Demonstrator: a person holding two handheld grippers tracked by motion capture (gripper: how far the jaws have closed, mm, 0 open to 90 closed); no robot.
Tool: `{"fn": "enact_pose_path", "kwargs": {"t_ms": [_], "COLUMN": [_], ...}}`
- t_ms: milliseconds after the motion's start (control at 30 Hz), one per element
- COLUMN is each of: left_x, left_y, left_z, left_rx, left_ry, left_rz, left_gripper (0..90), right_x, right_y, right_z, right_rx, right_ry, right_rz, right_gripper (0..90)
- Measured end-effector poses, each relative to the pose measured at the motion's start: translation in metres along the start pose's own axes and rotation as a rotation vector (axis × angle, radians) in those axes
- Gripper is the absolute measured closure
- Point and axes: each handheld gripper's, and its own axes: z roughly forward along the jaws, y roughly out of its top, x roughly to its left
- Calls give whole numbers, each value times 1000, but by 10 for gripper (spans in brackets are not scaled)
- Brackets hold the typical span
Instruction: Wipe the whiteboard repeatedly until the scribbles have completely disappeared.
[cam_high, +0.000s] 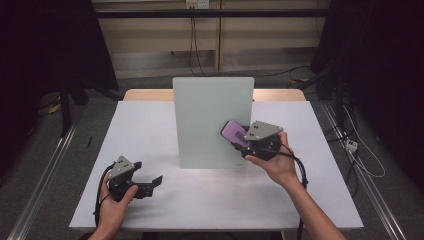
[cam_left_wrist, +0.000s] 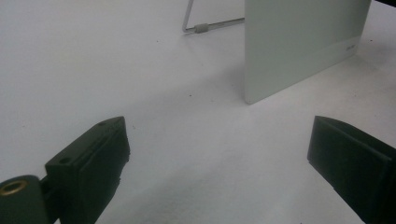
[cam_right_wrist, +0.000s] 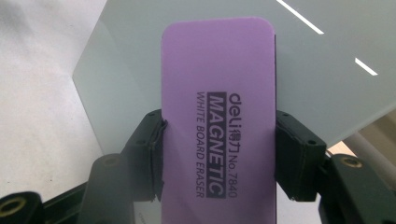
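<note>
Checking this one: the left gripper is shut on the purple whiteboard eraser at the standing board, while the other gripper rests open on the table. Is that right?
Not quite: the right gripper is the one shut on the purple eraser at the standing board, as the right gripper view and high view show. The left gripper is the one resting open on the table.

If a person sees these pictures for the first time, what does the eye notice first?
First, the purple eraser, clamped between the right gripper's jaws and held against the pale whiteboard that stands upright mid-table. Next, the left gripper, jaws wide open, low over the white table at the front left.
</note>
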Motion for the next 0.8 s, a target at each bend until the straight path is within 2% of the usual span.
{"fn": "enact_pose_path", "kwargs": {"t_ms": [100, 300, 433, 500, 800], "left_x": [1, 5, 4, 3, 1], "left_y": [-1, -2, -1, -1, 0], "left_z": [0, -1, -1, 0, 0], "left_rx": [0, 0, -3, 2, 4], "left_ry": [-4, -4, -2, -3, -1], "left_rz": [-1, -14, -8, -8, -1], "left_gripper": [54, 54, 54, 54, 54], "right_x": [-2, -11, -19, -22, -17], "right_y": [1, 7, 5, 2, -1], "right_z": [-2, -11, -19, -21, -27], "right_rx": [-6, -31, -48, -50, -70], "right_ry": [-10, -70, -88, -58, 25], "right_rz": [10, 31, 66, 89, 103], "right_gripper": [416, 416, 416, 416, 416]}}
